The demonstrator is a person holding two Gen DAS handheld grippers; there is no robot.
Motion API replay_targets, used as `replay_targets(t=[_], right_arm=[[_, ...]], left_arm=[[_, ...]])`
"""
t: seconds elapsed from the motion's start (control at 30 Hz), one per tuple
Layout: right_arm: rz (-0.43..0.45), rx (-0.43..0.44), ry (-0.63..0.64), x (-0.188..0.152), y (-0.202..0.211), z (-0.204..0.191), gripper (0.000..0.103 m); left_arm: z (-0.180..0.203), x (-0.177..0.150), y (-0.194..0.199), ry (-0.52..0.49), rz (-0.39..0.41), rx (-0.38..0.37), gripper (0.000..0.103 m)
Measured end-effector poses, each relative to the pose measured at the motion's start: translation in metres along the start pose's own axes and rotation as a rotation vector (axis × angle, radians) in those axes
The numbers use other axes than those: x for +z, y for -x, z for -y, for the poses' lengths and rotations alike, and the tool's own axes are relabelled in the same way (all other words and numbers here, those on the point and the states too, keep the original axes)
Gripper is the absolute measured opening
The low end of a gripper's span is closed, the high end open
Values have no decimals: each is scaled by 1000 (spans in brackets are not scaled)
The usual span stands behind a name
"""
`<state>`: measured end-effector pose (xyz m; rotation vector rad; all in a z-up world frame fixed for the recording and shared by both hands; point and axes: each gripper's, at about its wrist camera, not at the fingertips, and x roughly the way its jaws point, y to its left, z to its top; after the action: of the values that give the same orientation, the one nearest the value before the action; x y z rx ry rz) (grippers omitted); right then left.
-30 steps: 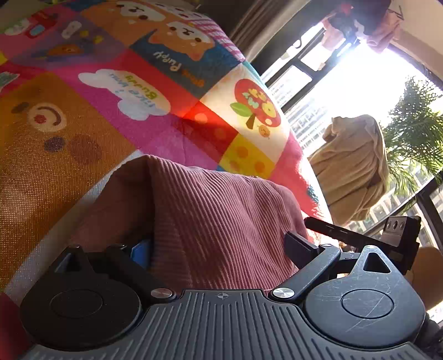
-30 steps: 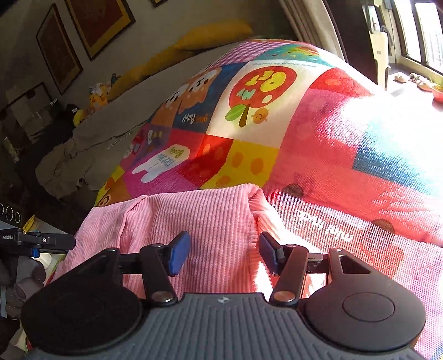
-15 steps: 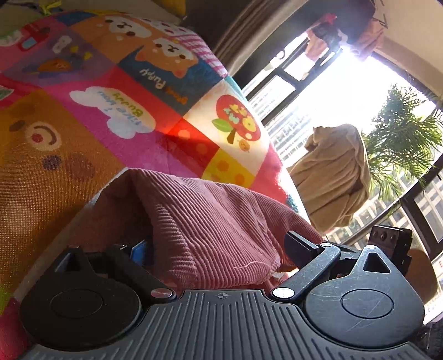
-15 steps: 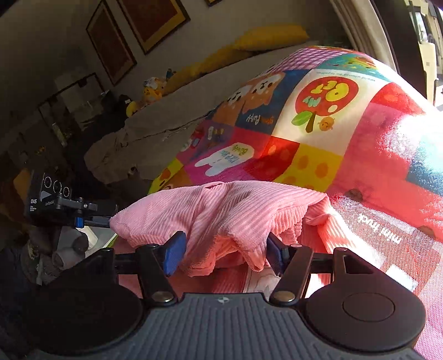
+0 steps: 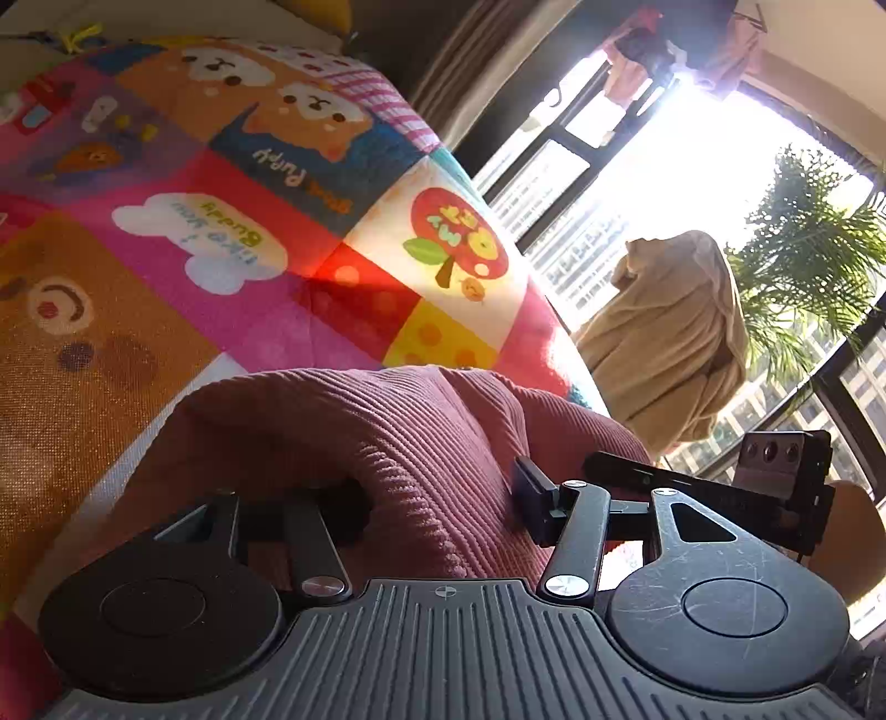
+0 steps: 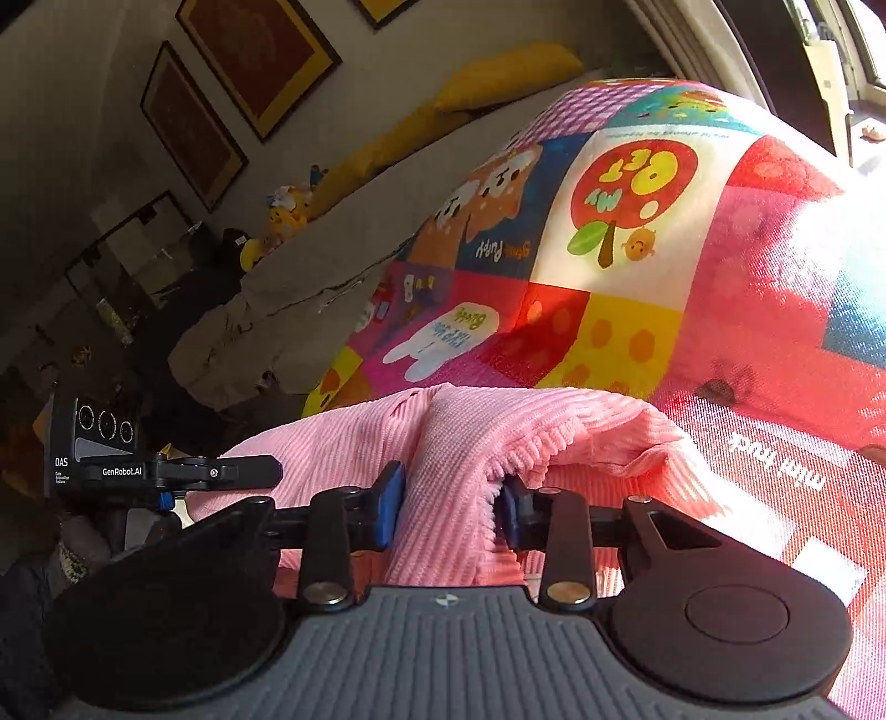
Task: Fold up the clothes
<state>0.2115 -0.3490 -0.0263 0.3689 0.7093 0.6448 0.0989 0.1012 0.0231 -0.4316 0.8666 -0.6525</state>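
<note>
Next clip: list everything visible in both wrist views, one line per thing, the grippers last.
garment: one, pink ribbed, bunched on the blanket, pinched by both grippers
blanket: one, cartoon patchwork, spread beneath the garment
cushions: at least two, yellow, along the far wall
picture frames: at least three, dark with gold edges, on the wall
cloth: one, beige, draped by the window
plant: one, green, at the window
left gripper: black, closed on the garment
right gripper: black, blue pads, closed on the garment

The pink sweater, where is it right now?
The pink sweater is bunched at the near edge of the cartoon blanket, pinched between the right tool and the left tool.
</note>
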Motion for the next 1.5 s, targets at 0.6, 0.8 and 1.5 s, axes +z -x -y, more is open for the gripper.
replay_targets(t=[0.6,0.8,1.5], right_arm=[[75,-233,325,-13,35,-44,61],[31,-261,199,-20,4,-22,62],[43,-395,489,-70,23,-71,81]], left_arm=[[-2,-29,30,-47,-45,40,93],[-7,-18,13,6,-49,1,94],[13,-24,53,-148,46,66,97]])
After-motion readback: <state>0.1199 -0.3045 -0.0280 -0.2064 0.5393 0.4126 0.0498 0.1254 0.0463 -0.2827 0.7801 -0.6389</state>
